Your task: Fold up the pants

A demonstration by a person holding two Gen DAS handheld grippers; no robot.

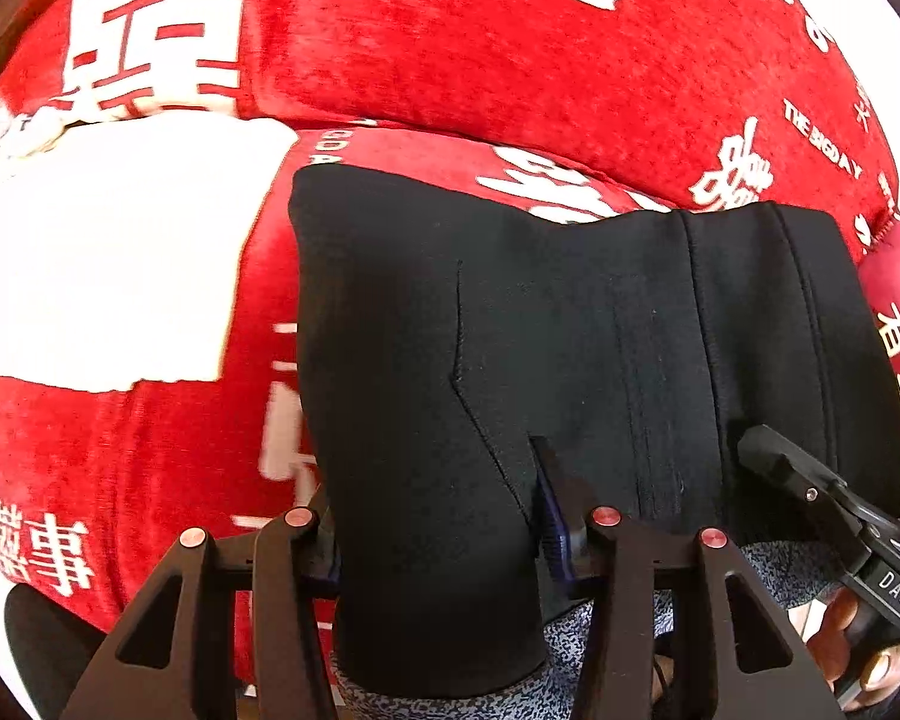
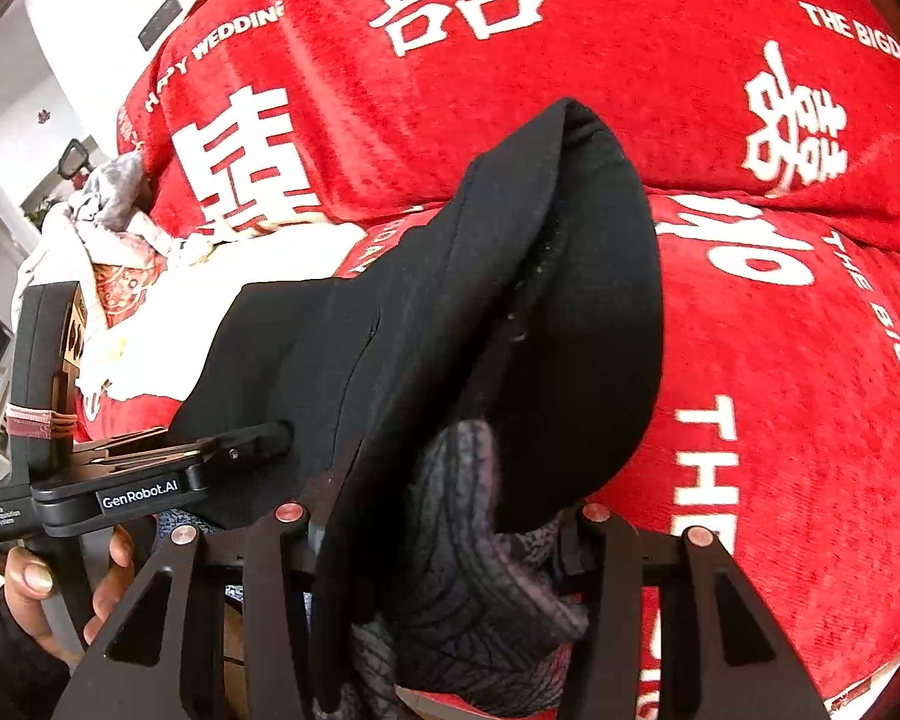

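Observation:
The black pants [image 1: 570,348] with a grey speckled lining hang over a red sofa, held up by both grippers. My left gripper [image 1: 438,540] is shut on the near edge of the pants; cloth covers its fingers. The right gripper [image 1: 810,480] shows at the right of the left wrist view, clamped on the same edge. In the right wrist view the pants [image 2: 450,312] drape in a fold over my right gripper [image 2: 444,534], which is shut on them. The left gripper [image 2: 270,438] shows at the left there, pinching the cloth.
The red sofa cover [image 1: 510,48] with white characters fills the background, with back cushions [image 2: 630,60] behind the seat. A white cloth [image 1: 108,264] lies on the seat to the left. A pile of pale clothes [image 2: 108,210] lies at the sofa's far left.

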